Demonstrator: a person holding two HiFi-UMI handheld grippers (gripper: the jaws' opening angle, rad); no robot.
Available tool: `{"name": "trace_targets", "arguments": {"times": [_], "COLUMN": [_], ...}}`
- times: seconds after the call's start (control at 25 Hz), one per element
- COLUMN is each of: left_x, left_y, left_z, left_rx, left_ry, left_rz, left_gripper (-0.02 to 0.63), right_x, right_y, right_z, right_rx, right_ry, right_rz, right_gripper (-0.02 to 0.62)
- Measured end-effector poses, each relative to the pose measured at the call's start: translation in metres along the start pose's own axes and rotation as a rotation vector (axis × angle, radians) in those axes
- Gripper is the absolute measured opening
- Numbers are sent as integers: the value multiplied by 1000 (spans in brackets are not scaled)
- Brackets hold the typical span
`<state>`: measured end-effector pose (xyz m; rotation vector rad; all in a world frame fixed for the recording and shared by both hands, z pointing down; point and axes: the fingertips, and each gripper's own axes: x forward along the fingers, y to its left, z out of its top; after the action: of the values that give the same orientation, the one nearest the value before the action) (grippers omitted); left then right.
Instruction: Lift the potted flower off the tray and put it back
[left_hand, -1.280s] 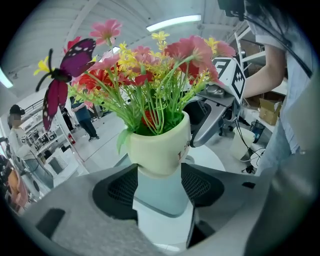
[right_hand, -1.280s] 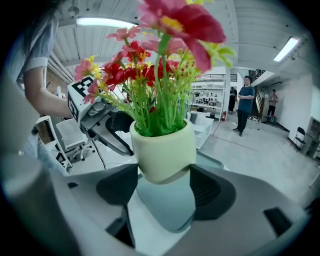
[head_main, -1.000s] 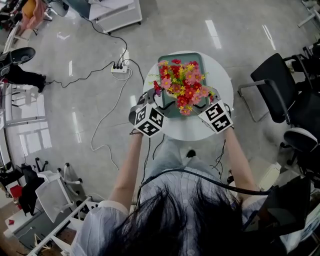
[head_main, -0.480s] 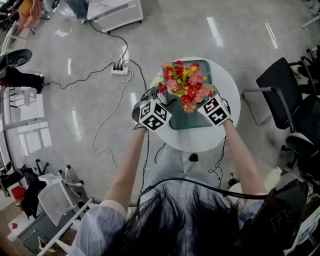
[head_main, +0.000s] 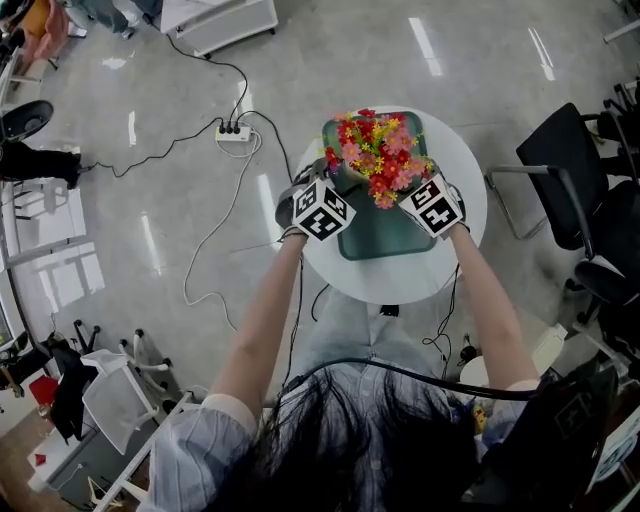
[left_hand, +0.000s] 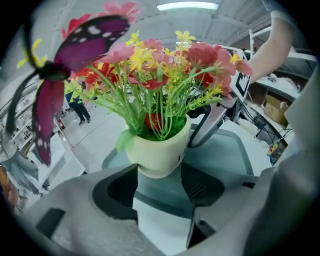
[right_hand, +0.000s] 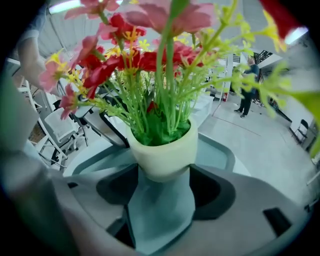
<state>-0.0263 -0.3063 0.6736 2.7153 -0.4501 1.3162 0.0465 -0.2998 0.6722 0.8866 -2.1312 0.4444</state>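
**Two grippers pinch one flowerpot over the tray**

Both pairs of jaws stand apart by just the width of the pot's base. At the centre of the left gripper view, the left gripper (left_hand: 160, 186) presses its dark pads against either side of the cream pot of the potted flower (left_hand: 159, 150). The right gripper (right_hand: 162, 192) clamps the same pot from the opposite side. A purple butterfly ornament (left_hand: 65, 65) sticks out of the bouquet at the upper left of the left gripper view.

In the head view the flowers hang over the upper end of the green tray (head_main: 385, 235). Whether the pot's base touches the tray cannot be told. The tray lies on a round white table (head_main: 345, 275) in the upper middle of the frame. Around it is a glossy grey floor (head_main: 150, 220), with a power strip (head_main: 231, 131) and trailing cables at the upper left. A black office chair (head_main: 560, 165) stands at the right edge.
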Motion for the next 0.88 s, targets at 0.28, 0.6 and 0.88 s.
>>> {"name": "trace_targets", "arguments": {"times": [0.28,0.6,0.88], "left_x": [18,15,-3], "left_y": [-5,-4,-5], "left_z": [-14,-7,-16], "left_rx": [13,1,-77], "left_ry": [41,11,10], "left_rz": [-15,-22,-20], "left_gripper": [267,268,268], "right_x": [11,7,-2], "right_y": [0,3,7], "right_z": [-15,-11,-5], "right_rx": [30,67,107], "right_ry": [26,8,41], "right_rz": [1,-14,1], "right_gripper": [334,336,336]}}
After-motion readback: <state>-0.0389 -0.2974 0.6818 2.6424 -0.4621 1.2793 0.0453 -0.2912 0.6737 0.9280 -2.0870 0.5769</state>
